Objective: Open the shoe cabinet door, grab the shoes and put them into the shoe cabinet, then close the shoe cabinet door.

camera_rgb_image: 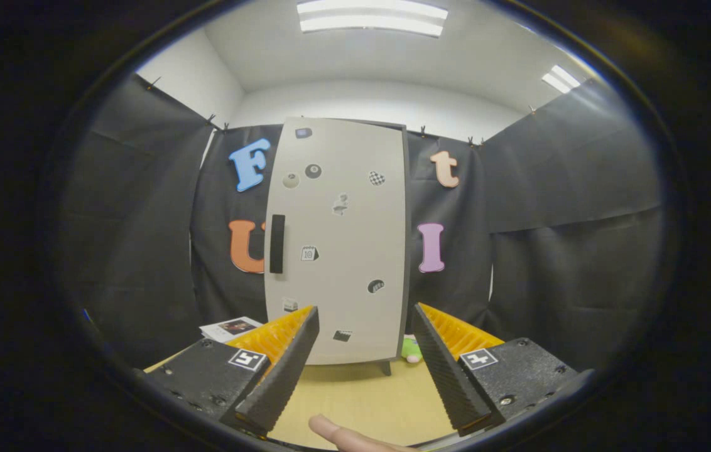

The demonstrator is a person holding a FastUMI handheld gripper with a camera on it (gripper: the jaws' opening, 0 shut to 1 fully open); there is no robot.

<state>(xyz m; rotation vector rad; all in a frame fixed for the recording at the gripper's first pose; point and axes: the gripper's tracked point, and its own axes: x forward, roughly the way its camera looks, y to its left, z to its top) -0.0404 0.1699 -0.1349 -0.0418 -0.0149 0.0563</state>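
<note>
While the black two-finger gripper sits low and level over the tan wooden tabletop, its ribbed fingers are spread wide apart with nothing between them, so it's open and holding zero. Each finger has orange ribbing on the outer side and a small square marker tag on its block. A bare fingertip pokes in at 6 o'clock, right under the gap between the fingers.

Dead ahead at 12 o'clock, beyond the fingers, stands the tall pale grey shoe cabinet, door shut, little stickers dotted over the front. Its black vertical bar handle is on the door's left edge, roughly 11 o'clock from the left finger's tip. The cabinet stands on short dark feet at the far edge of the tabletop.

Just past the right finger's tip, at about 1 o'clock, a small green and pink thing peeks out beside the cabinet's bottom corner; can't tell if that's the shoes, too hidden. At 10 o'clock a white printed sheet lies flat on the tabletop behind the left finger.

Bare tabletop runs between the fingers and the cabinet's base, so there's open room straight ahead.
</note>
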